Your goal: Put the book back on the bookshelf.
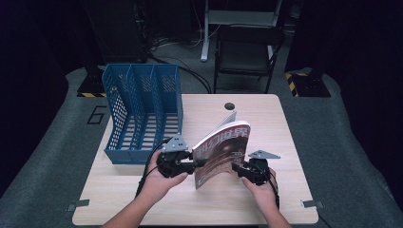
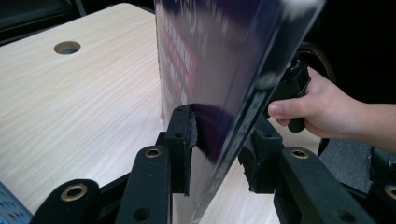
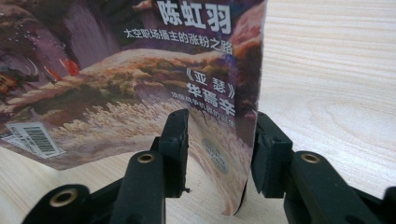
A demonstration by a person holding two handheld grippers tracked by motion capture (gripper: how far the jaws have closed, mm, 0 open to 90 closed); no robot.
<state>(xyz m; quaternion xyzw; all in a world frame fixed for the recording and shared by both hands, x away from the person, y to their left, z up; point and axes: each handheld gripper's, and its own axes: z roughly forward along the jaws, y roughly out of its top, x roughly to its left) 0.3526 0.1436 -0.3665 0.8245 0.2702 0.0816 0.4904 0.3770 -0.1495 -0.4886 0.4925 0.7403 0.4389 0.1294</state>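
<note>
Magazine (image 1: 222, 153) upright, 2 grippers' jaws slack

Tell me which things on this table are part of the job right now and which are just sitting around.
In the job:
magazine, standing between both grippers
left gripper
right gripper
blue file rack, probably where it goes

Just there:
folding chair behind the table
cable hole in the table top
</note>
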